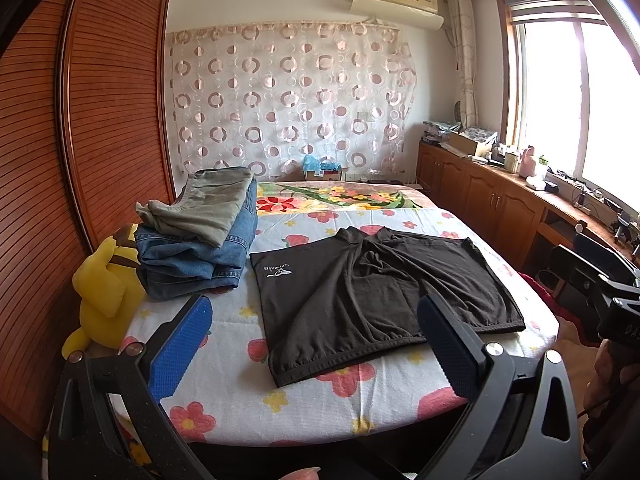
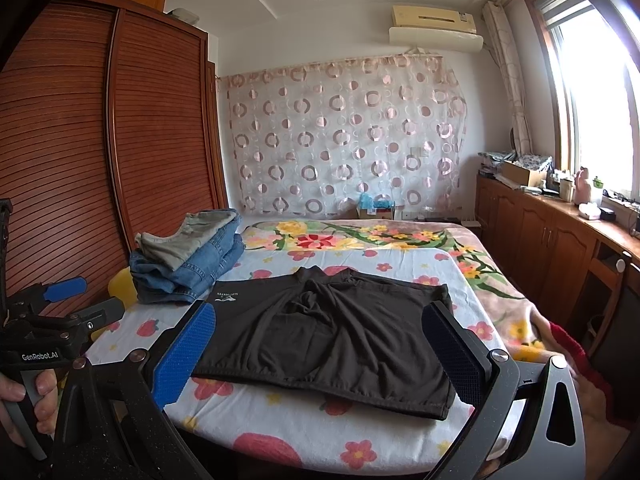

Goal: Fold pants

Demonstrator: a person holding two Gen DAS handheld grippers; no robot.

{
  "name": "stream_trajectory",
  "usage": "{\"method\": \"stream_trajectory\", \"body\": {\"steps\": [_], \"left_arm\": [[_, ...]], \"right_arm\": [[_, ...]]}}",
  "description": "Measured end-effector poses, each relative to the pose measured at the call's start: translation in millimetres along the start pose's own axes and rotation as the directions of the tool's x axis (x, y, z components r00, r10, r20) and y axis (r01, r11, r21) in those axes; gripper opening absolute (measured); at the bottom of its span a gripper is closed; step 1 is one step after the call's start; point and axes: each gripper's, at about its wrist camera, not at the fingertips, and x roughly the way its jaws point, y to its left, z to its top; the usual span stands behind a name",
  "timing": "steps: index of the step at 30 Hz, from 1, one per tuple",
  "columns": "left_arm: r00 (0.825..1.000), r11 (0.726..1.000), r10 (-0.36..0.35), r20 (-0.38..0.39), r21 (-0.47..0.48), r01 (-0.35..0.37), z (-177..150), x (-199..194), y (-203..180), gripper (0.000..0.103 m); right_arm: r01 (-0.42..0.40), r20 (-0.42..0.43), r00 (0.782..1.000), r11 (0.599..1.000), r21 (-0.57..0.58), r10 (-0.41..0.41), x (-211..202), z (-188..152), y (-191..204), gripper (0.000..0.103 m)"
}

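Observation:
Black shorts [image 1: 372, 300] lie spread flat on the flowered bed sheet [image 1: 320, 404], waistband toward the near edge, a small white logo on the left leg. They also show in the right wrist view [image 2: 332, 332]. My left gripper [image 1: 316, 344] is open and empty, hovering above the near edge of the bed, its blue pads either side of the shorts' waistband. My right gripper [image 2: 320, 356] is open and empty in the same way, above the near hem. The left gripper body [image 2: 48, 320] shows at the left of the right wrist view.
A stack of folded jeans and grey-green pants [image 1: 200, 240] sits at the bed's far left, also in the right wrist view [image 2: 188, 256]. A yellow plush toy [image 1: 108, 292] sits beside it. A wooden wardrobe [image 1: 100, 120] stands left, cabinets [image 1: 492, 200] right.

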Motion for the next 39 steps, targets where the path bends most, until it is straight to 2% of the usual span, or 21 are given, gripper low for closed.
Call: {"method": "stream_trajectory", "body": {"steps": [39], "left_arm": [[1.000,1.000,-0.004,0.026,0.007,0.004,8,-10,-5,0.103]], "right_arm": [[0.002,-0.003,1.000,1.000,0.018,-0.002,-1,2,-1,0.103]]}}
